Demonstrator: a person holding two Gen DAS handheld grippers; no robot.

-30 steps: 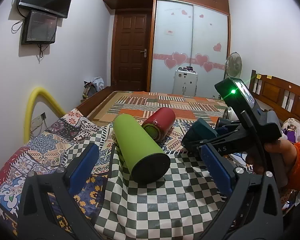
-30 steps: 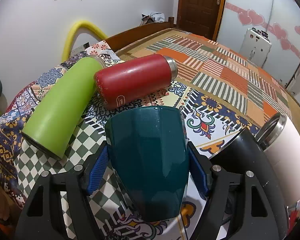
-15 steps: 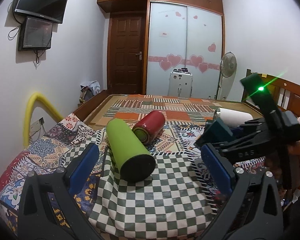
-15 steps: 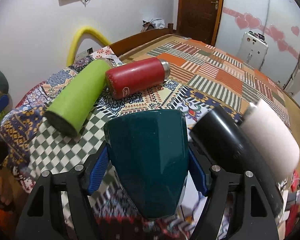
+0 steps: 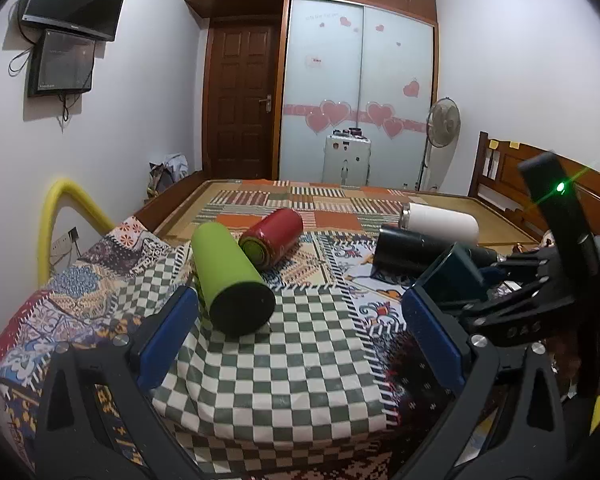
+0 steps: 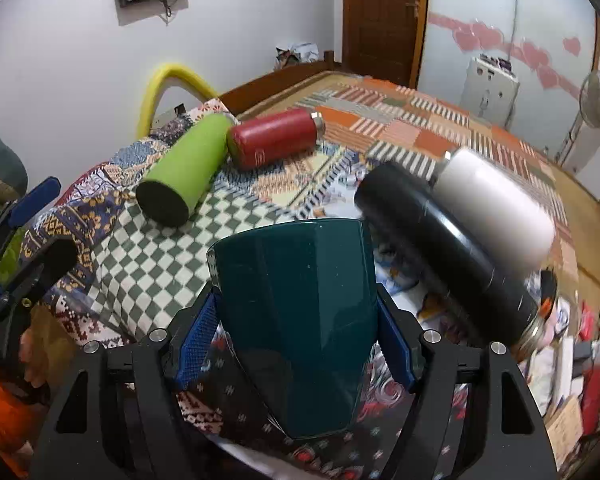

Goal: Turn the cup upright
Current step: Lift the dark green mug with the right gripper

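Note:
My right gripper (image 6: 296, 340) is shut on a dark teal cup (image 6: 300, 312), held in the air above the bed, pointing away along the fingers. The cup also shows in the left wrist view (image 5: 456, 276), at the right, in the right gripper (image 5: 500, 292). My left gripper (image 5: 300, 332) is open and empty, low over the checked cloth (image 5: 300, 352). A green bottle (image 5: 228, 276) lies on its side between and beyond the left fingers, apart from them.
A red bottle (image 5: 272, 236), a black bottle (image 5: 408, 252) and a white bottle (image 5: 440, 224) lie on the patterned bedspread (image 5: 340, 208). A wooden headboard (image 5: 508, 184) is at the right, a yellow tube (image 5: 56, 216) at the left. Clutter lies beside the bed (image 6: 572, 352).
The right gripper has lifted and pulled back with the teal cup, so more of the bed shows. The left gripper has also drawn back from the green bottle.

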